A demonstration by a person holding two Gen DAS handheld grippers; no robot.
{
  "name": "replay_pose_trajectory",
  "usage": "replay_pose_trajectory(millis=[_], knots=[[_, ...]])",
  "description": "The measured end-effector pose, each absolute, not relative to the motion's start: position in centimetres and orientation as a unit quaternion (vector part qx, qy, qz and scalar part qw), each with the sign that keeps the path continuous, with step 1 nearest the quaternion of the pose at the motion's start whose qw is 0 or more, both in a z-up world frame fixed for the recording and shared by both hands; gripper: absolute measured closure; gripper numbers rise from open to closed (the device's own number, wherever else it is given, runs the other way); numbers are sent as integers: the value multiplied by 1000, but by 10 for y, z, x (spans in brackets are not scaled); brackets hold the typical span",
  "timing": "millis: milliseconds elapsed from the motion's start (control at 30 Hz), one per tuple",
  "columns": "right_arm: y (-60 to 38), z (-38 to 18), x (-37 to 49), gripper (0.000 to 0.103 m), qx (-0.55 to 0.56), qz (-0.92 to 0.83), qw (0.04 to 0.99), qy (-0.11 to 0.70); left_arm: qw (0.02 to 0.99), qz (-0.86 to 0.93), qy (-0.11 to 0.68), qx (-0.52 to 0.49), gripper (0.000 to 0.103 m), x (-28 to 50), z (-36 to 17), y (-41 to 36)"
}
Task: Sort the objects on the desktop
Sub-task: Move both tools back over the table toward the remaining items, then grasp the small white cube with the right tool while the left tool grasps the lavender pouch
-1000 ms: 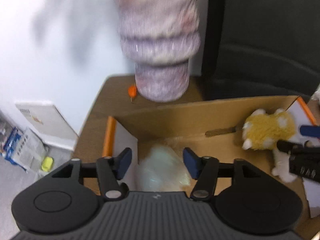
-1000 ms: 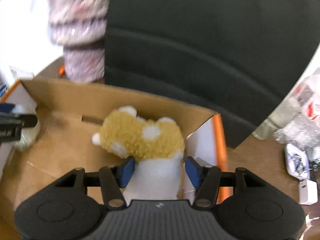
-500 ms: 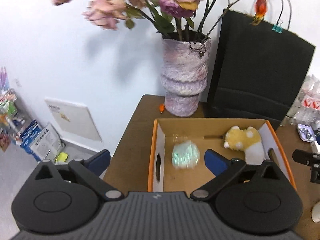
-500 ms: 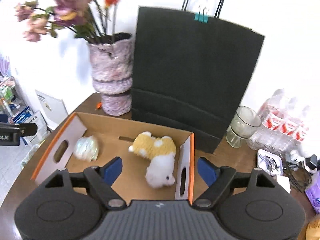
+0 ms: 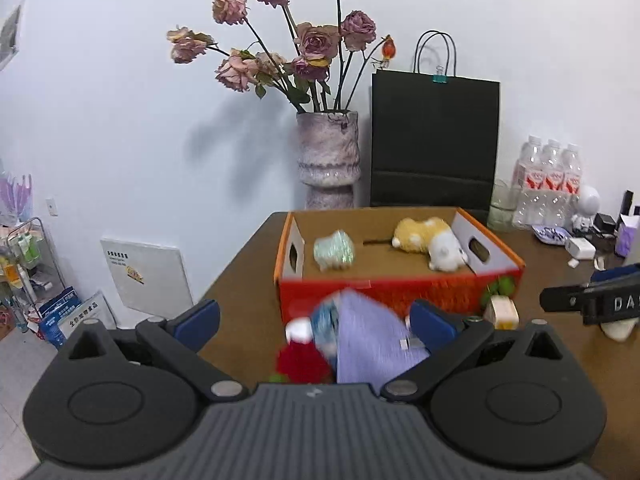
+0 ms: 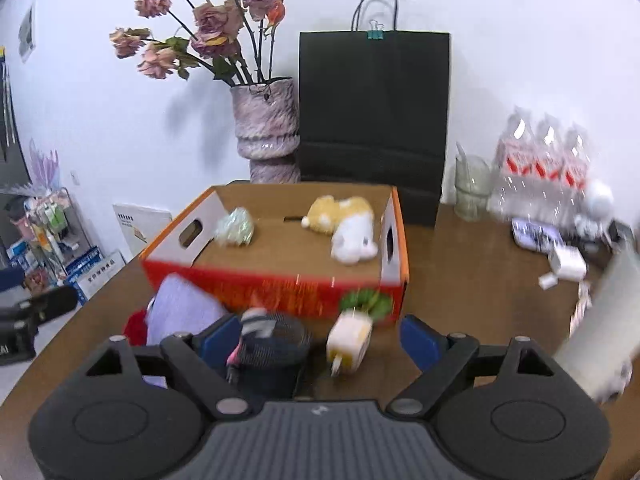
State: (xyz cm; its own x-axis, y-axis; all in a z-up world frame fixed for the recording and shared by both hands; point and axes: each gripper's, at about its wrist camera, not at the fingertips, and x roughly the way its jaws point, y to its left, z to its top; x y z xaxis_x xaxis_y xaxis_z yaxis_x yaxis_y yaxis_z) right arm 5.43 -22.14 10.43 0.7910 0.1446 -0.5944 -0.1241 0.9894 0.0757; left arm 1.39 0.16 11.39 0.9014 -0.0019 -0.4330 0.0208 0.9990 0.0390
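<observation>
An orange-sided cardboard box [image 5: 396, 292] is seen on the brown desk [image 5: 240, 280]; inside it a pale green plush [image 5: 334, 250] lies toward the left wall and a yellow-and-white plush [image 5: 430, 240] toward the right, well apart. The left gripper [image 5: 314, 318] is held wide open and the right gripper [image 6: 312, 334] open too, nothing being clamped; a lilac cloth [image 5: 370, 344], a red item [image 5: 302, 364], a dark mesh object [image 6: 272, 344] and a small cream toy [image 6: 350, 338] are left on the desk before the box.

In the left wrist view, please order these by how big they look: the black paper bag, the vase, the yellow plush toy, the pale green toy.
1. black paper bag
2. vase
3. yellow plush toy
4. pale green toy

The bag and vase stand farther back, so their true lead may be greater.
</observation>
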Motion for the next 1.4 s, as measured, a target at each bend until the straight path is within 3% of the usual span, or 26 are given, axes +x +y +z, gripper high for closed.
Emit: replay_pose_trajectory(millis=[200,567,700,1100,1200,1400], knots=[[-217,50,-14,16,20,46,956,291,980,-12,197,14,0,-46,74,2],[-215,-2,-111,15,22,64,963,260,965,-56,254,-12,0,-112,13,-5],[-208,-8,-126,11,32,81,965,248,963,-55,263,-6,0,-114,5,-4],[-194,-4,-105,11,-16,71,967,243,962,-49,268,-9,2,-77,19,-1],[-195,1,-92,12,-16,72,968,239,963,-57,264,-14,8,-55,26,-1],[-204,17,-41,21,-1,71,970,234,966,-62,251,-27,36,24,47,4]])
